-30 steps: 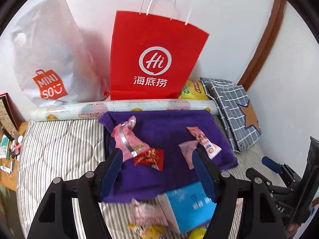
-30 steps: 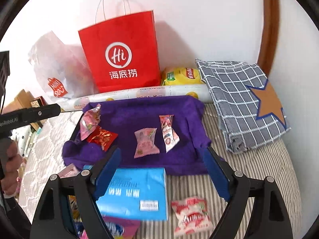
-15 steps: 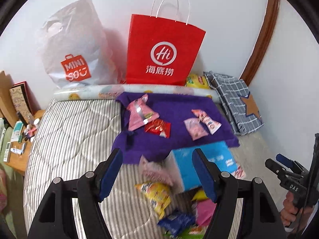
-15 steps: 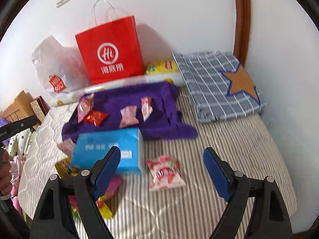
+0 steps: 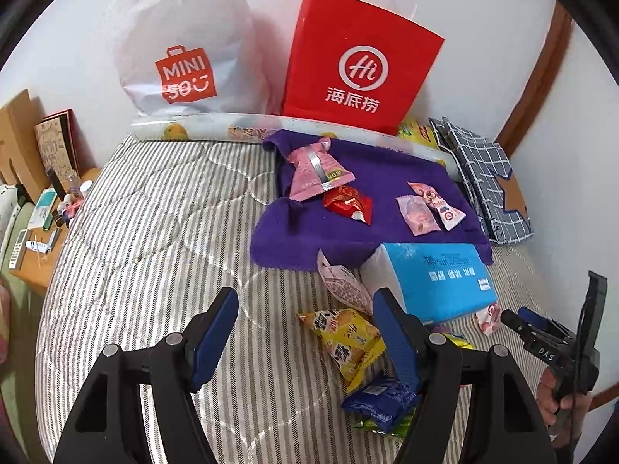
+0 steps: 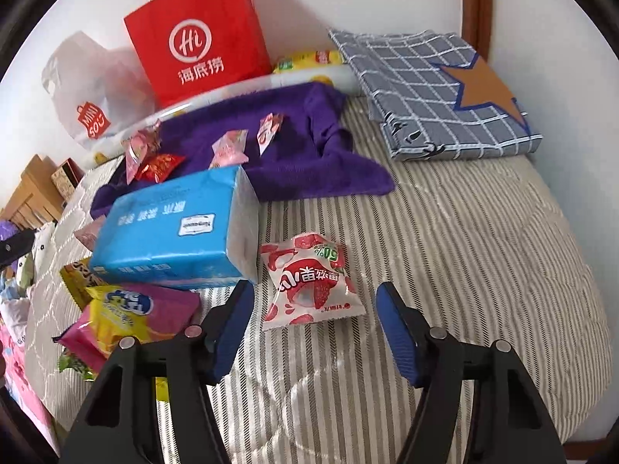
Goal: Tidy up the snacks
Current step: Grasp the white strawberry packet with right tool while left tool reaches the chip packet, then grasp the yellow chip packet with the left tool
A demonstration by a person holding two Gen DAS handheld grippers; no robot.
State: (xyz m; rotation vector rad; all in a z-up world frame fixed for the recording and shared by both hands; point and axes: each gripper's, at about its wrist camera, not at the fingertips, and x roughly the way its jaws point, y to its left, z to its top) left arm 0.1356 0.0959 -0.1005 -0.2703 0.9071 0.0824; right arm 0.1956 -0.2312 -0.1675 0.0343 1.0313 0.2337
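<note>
A purple cloth (image 5: pixel 348 232) lies on the striped bed and bears several small snack packets: a pink one (image 5: pixel 313 168), a red one (image 5: pixel 350 205) and two pale pink ones (image 5: pixel 429 210). The cloth also shows in the right wrist view (image 6: pixel 294 147). My left gripper (image 5: pixel 305 309) is open and empty above the bed, just left of a yellow snack bag (image 5: pixel 346 338) and a blue packet (image 5: pixel 381 396). My right gripper (image 6: pixel 315 301) is open and empty, its jaws on either side of a white and red strawberry snack bag (image 6: pixel 307 280) that lies on the bed.
A blue tissue pack (image 6: pixel 174 228) sits in front of the cloth, with pink and yellow bags (image 6: pixel 123 317) beside it. A red paper bag (image 5: pixel 356 65), a white Miniso bag (image 5: pixel 182 50) and a rolled mat stand at the wall. A folded checked cloth (image 6: pixel 437 92) lies at the right.
Both grippers have pulled back from the purple cloth toward the near bed edge. More loose snacks have come into view. The right gripper now frames the strawberry bag.
</note>
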